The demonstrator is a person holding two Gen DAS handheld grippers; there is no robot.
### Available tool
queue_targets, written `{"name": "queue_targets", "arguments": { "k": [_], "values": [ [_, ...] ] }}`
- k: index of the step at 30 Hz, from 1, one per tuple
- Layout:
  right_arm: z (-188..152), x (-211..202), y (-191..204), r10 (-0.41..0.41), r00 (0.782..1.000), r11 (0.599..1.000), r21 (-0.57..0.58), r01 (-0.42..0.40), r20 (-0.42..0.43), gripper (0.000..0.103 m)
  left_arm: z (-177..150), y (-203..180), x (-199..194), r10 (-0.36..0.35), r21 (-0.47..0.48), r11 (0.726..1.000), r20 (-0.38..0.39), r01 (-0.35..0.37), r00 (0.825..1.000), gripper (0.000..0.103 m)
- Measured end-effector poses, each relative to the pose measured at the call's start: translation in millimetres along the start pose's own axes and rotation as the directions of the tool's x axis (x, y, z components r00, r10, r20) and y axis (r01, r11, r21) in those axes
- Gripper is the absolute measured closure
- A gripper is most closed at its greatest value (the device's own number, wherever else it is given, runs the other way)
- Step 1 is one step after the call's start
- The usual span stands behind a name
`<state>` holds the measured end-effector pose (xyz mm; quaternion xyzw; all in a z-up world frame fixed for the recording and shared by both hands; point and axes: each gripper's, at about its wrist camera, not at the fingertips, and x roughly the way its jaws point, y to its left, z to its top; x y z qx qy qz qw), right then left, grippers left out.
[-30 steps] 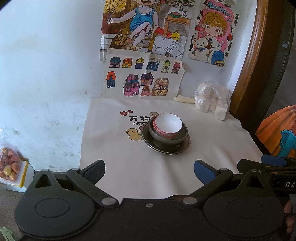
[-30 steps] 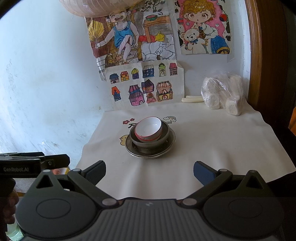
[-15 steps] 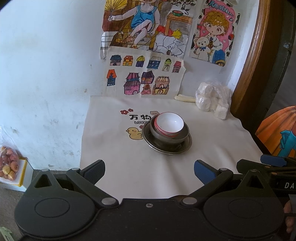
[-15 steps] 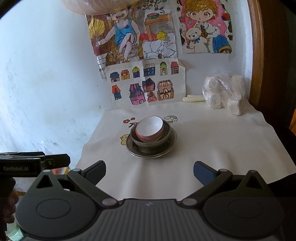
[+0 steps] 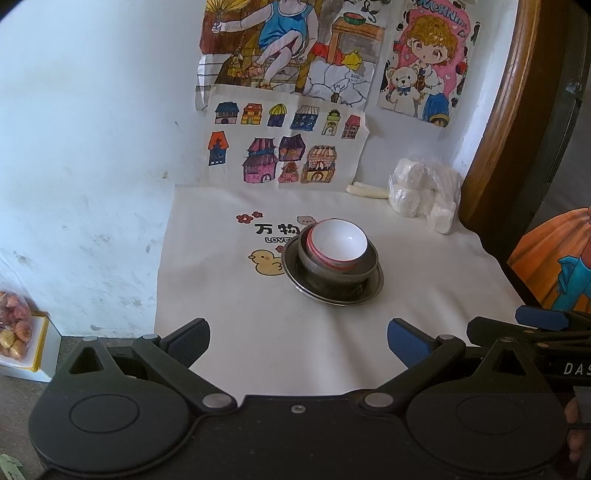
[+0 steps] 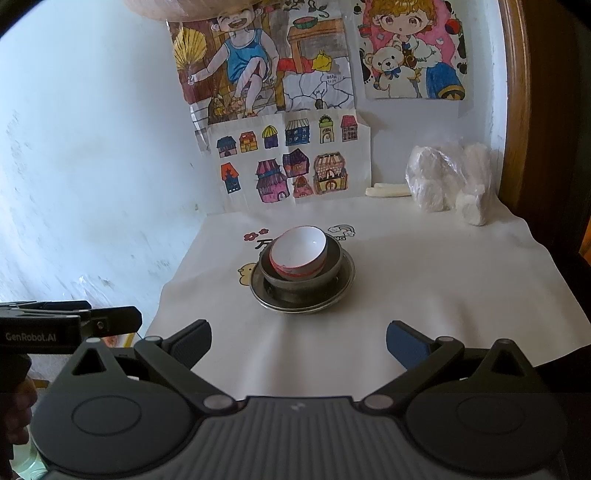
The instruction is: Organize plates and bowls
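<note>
Your left gripper (image 5: 298, 341) and right gripper (image 6: 298, 341) both gaped wide and empty. The white bowl (image 6: 298, 252) sat tilted in the metal bowl (image 6: 334, 266) on the plate (image 6: 345, 282), mid-table; it looked fragile and slippery, best pinched by its rim.

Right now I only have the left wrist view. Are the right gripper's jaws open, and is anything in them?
Observer: Yes. The right gripper is open and empty, short of the plate.
Operator: Do the bowls hide anything behind the stack from me?
Observer: Only a rainbow print on the cloth, just behind the grey bowl.
Operator: And overhead?
Observer: A pale round thing pokes in at the top edge. It is too cropped to identify.
</note>
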<state>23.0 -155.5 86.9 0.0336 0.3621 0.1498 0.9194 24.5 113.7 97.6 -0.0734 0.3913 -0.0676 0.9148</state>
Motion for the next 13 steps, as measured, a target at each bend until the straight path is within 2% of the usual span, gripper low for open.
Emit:
{"name": "queue_targets", "arguments": {
  "k": [13],
  "values": [
    [8, 18, -7, -0.004, 1.0, 1.0, 0.005, 0.004, -0.019, 0.0, 8, -1, 20, -0.019, 0.005, 1.0, -0.019, 0.019, 1.0, 0.001]
  ]
}}
